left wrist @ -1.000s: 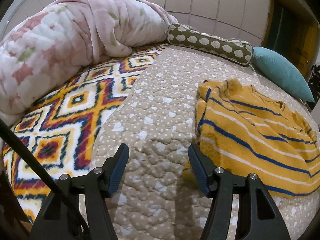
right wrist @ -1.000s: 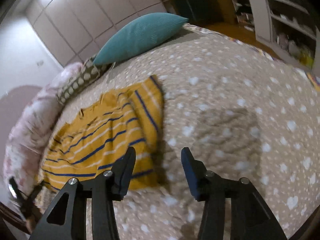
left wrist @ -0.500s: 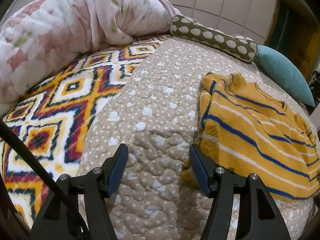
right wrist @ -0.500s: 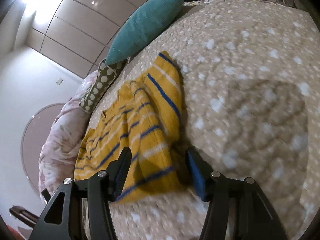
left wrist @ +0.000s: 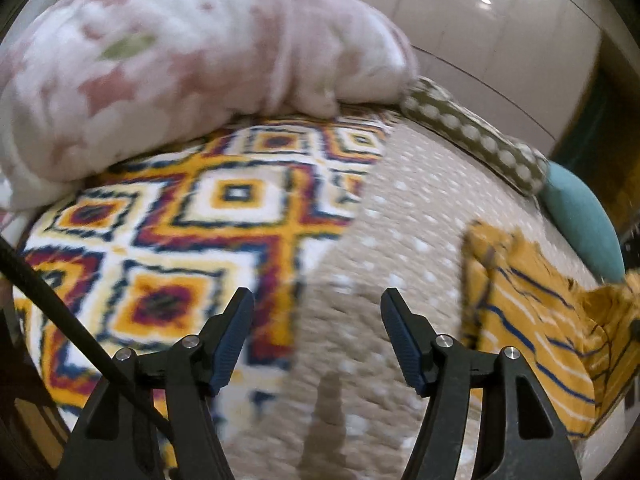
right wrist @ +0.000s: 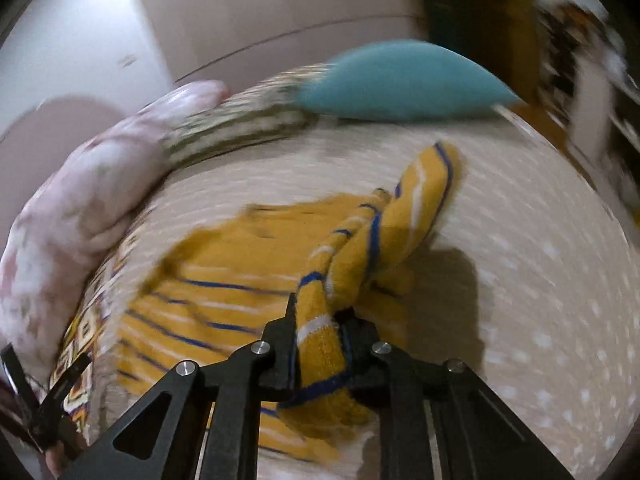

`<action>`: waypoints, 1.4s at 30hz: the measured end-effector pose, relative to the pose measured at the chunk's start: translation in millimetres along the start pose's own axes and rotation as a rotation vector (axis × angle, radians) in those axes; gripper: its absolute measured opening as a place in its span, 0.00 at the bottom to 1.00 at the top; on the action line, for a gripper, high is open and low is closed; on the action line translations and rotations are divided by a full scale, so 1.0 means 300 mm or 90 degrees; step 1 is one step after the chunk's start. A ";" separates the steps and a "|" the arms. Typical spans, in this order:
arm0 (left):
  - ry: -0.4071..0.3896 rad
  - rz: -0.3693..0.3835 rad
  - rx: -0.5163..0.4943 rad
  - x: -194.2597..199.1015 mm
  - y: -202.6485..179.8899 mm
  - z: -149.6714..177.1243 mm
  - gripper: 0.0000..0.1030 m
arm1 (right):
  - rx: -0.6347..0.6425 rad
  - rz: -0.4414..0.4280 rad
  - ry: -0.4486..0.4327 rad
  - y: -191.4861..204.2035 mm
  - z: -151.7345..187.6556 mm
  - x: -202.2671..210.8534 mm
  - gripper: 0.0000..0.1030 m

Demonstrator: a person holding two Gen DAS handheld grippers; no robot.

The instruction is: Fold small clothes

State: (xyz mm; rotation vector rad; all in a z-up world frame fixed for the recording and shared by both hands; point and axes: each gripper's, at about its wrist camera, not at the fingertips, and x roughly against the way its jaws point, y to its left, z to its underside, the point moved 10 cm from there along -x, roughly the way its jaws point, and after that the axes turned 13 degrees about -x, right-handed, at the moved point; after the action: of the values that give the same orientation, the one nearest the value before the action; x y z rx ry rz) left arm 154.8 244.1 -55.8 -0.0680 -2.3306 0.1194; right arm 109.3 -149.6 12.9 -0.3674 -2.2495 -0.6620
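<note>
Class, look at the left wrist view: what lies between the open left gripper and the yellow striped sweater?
In the left wrist view, only bare beige quilted bedspread lies between the left gripper and the yellow striped sweater.

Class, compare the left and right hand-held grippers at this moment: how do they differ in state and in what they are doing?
The left hand-held gripper has its jaws wide apart and holds nothing; the right hand-held gripper is clamped on the edge of the yellow striped sweater. The left is over bare quilt, beside the sweater; the right has lifted a fold of it. Both are black, two-fingered.
</note>
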 end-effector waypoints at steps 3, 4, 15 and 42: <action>0.012 0.004 0.043 -0.021 0.071 0.009 0.63 | 0.079 -0.045 0.036 0.270 0.063 -0.080 0.18; 0.016 0.010 0.055 -0.028 0.086 0.013 0.63 | 0.110 -0.053 0.062 0.363 0.113 -0.134 0.18; 0.010 0.042 0.074 -0.022 0.096 0.009 0.63 | 0.221 0.016 0.147 0.545 0.313 -0.375 0.18; -0.048 0.321 -0.127 0.056 -0.475 -0.069 0.76 | 0.081 -0.114 0.152 0.212 0.136 -0.158 0.47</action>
State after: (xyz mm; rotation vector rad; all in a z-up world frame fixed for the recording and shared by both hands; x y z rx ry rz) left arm 156.4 105.2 -14.4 -0.7626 -2.3459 0.1396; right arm 145.8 -77.0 -23.6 -0.0215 -2.0970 -0.6153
